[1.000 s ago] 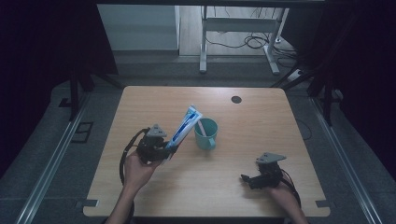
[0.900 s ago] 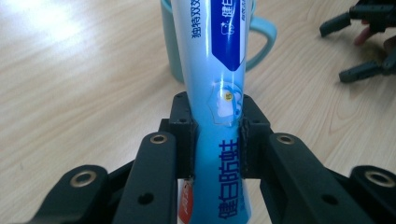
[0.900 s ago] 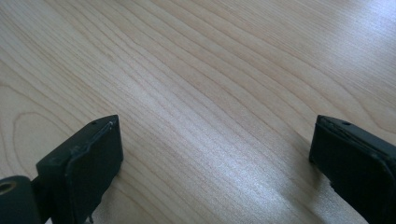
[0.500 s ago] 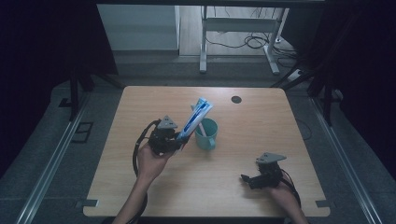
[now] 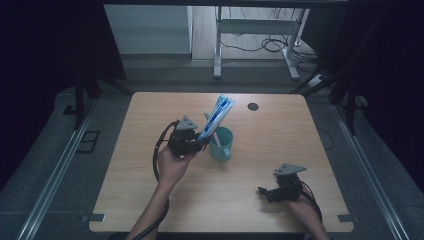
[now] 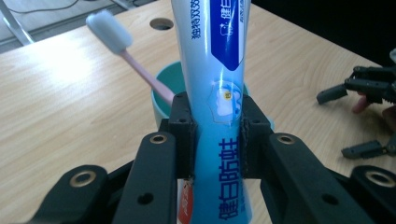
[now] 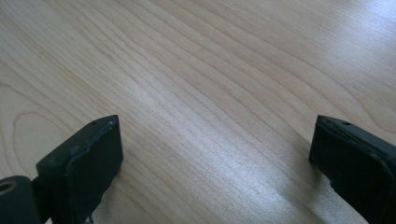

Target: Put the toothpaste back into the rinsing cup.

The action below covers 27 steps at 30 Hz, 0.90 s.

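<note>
Fingers [image 6: 181,135] of the left gripper [image 5: 192,143] are clamping the tube [image 6: 215,93] mid-body, tilted over the cup [image 5: 221,143] mid-desk. Risk: it's knocking the brush [image 6: 122,51] or tipping the cup. Right gripper [image 5: 270,192] is idling wide open, near right.

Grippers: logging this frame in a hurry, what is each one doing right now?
Left gripper: closed on the toothpaste tube, beside the cup.
Right gripper: open, holding nothing, over the table.
</note>
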Motion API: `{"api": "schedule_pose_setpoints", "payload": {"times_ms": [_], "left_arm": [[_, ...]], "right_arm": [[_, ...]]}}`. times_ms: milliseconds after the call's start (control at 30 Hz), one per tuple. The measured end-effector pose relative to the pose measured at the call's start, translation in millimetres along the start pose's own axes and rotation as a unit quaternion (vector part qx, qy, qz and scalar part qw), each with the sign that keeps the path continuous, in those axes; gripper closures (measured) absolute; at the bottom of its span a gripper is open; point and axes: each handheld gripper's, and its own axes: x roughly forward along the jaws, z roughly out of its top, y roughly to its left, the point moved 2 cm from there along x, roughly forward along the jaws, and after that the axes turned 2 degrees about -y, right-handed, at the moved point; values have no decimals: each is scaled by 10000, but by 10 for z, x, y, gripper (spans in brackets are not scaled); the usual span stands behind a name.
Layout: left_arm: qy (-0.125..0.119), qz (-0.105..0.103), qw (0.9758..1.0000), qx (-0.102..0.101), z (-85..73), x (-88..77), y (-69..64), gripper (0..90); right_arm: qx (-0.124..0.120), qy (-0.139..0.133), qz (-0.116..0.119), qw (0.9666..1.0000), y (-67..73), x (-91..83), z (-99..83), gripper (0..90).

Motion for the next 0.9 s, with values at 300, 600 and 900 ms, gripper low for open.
{"api": "schedule_pose_setpoints", "payload": {"times_ms": [300,600,900], "left_arm": [[-285,22,9996,-84,117,129,15,723],[-490,54,9988,-46,249,259,-9,722],[-651,101,9978,-44,299,434,-25,722]], "right_arm": [[0,1,-2,10000,0,0,0,26],[0,1,-2,10000,0,0,0,27],[-4,-2,1,10000,-1,0,0,27]]}}
